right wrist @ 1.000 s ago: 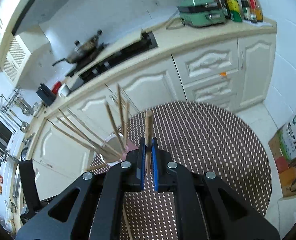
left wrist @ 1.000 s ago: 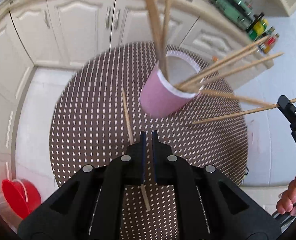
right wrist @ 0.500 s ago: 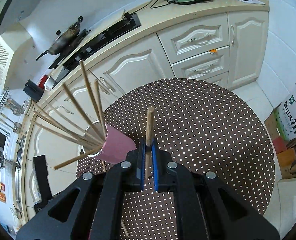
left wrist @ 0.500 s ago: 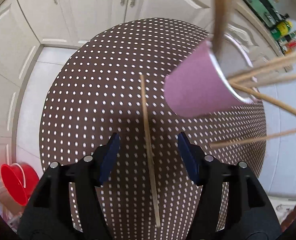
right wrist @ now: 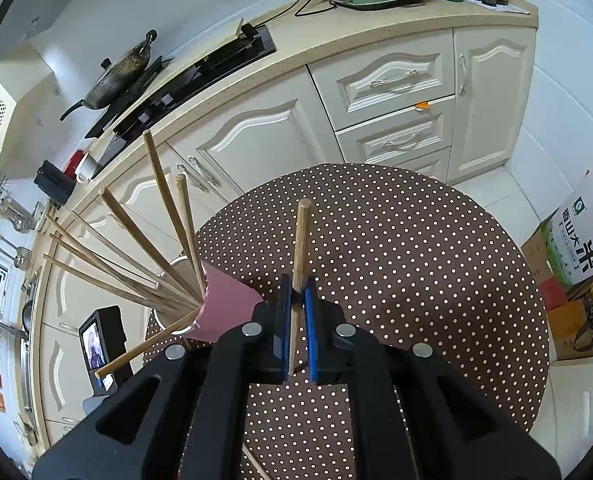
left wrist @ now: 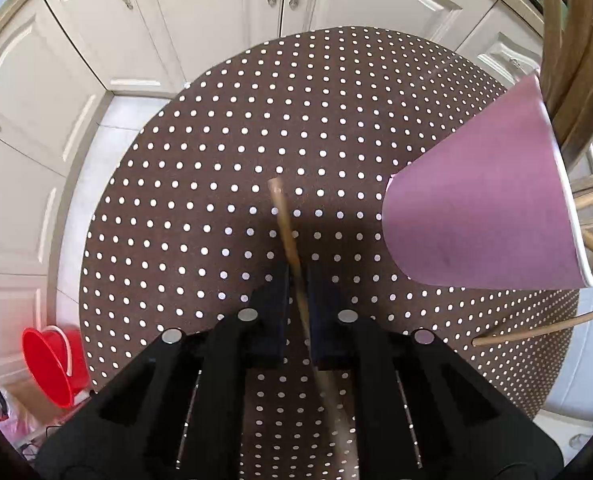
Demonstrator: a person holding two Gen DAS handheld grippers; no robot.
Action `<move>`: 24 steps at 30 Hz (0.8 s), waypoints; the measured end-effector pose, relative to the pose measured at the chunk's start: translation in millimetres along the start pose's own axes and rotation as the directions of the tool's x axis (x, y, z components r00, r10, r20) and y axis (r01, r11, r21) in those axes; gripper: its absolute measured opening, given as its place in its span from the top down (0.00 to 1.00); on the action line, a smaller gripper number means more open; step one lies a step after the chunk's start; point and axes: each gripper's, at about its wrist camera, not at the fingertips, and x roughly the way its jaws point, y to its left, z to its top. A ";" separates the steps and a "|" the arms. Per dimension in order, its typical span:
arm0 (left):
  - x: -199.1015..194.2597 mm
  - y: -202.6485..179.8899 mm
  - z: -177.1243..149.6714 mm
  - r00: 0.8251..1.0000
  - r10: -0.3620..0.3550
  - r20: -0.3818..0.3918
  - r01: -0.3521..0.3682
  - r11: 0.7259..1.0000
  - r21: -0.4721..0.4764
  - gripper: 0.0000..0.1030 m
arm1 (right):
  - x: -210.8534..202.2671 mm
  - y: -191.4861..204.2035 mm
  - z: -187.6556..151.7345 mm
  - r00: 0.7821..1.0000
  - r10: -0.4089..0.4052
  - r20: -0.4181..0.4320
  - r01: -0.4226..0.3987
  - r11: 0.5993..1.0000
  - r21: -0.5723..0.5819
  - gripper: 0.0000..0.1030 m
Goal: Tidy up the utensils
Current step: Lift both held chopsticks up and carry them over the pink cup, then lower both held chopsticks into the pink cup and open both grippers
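Two chopsticks pinched, one per hand-held gripper: left (left wrist: 296,280) on table chopstick (left wrist: 286,228), right (right wrist: 296,292) on raised chopstick (right wrist: 300,240). Lift level, then feed tip-first into pink cup (left wrist: 480,216).

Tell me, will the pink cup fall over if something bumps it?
Probably, yes. The pink cup looks like thin paper, so it is likely light. Its base is narrower than its rim, and the long chopsticks fan out to one side, well past the rim, which likely makes it top-heavy. A nudge high up could tip it; one near the base might just slide it.
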 end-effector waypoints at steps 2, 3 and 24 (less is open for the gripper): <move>-2.9 2.2 1.3 1.000 0.000 -0.008 0.000 1.000 -0.005 0.95 | -0.9 -0.5 -0.6 1.000 0.000 -0.001 0.000 1.000 0.005 0.95; -6.4 3.1 1.5 1.000 0.008 -0.004 -0.008 1.000 -0.001 0.95 | -1.4 -0.4 -0.9 1.000 0.002 -0.001 -0.002 1.000 0.006 0.95; -161.3 8.5 -25.8 0.942 -0.033 0.334 0.038 0.999 -0.010 0.95 | -75.3 6.0 1.3 0.976 0.110 0.187 -0.109 0.994 -0.018 0.95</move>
